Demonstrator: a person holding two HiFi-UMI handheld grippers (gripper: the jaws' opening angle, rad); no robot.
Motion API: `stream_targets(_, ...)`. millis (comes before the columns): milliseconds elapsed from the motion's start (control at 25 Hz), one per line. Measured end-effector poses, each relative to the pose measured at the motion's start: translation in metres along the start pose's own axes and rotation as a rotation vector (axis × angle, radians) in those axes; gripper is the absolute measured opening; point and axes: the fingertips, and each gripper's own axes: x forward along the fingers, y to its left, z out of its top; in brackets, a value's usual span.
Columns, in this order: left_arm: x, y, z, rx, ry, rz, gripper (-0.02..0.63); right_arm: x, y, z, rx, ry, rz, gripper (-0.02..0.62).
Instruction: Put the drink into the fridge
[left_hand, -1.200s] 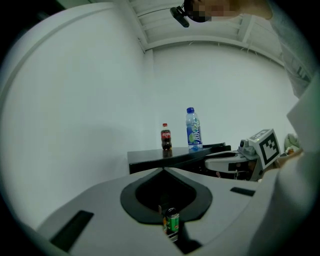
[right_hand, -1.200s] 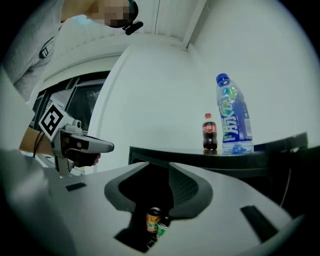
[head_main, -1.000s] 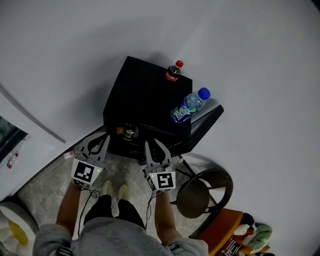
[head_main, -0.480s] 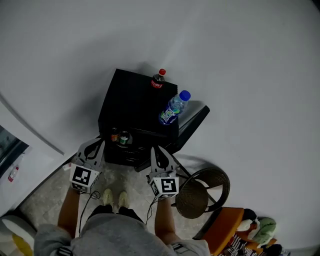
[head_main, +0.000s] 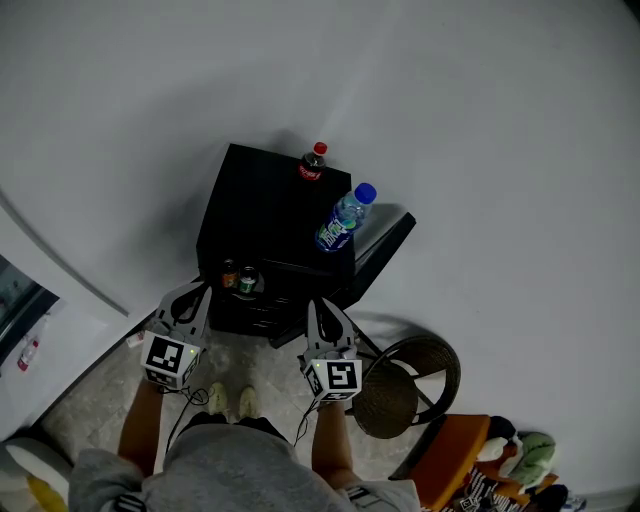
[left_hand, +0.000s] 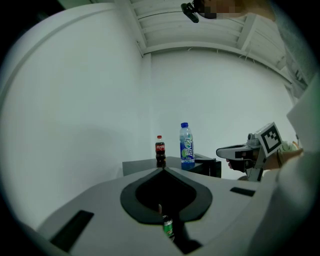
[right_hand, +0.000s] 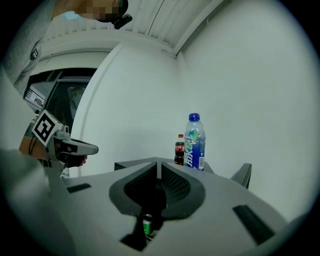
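Observation:
A black mini fridge (head_main: 262, 205) stands against the wall, its door (head_main: 388, 248) swung open to the right. On its top stand a small cola bottle (head_main: 312, 163) with a red cap and a taller clear drink bottle (head_main: 340, 220) with a blue cap. Both also show in the left gripper view, the cola (left_hand: 160, 150) beside the drink bottle (left_hand: 186, 147). Two cans (head_main: 238, 277) sit inside the fridge's front. My left gripper (head_main: 195, 290) hangs shut before the fridge. My right gripper (head_main: 322, 303) has just been closing, now shut and holding nothing.
A round dark stool (head_main: 405, 385) stands right of my right hand, with an orange seat (head_main: 450, 455) and soft toys behind it. A white cabinet with a glass front (head_main: 25, 300) is at the far left. My feet (head_main: 230, 385) stand on the speckled floor.
Both grippers rose a little in front of the fridge, the right one also shifting right. The right jaws drew together.

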Motion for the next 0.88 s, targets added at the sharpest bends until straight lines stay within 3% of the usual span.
stream_targets(280,0.007,0.005,0.007,0.018,-0.034,-0.024,0.003,0.008,0.0,0.001,0.007,0.002,-0.014,0.046)
stream_targets(600,0.02,0.015,0.001,0.016,-0.012,-0.062,0.004,0.028,0.007,0.0,0.029,0.019,-0.025,0.046)
stream_targets(880,0.036,0.026,0.004,0.034,-0.017,-0.107,0.005,0.039,-0.002,0.007,0.046,-0.007,-0.092,0.046)
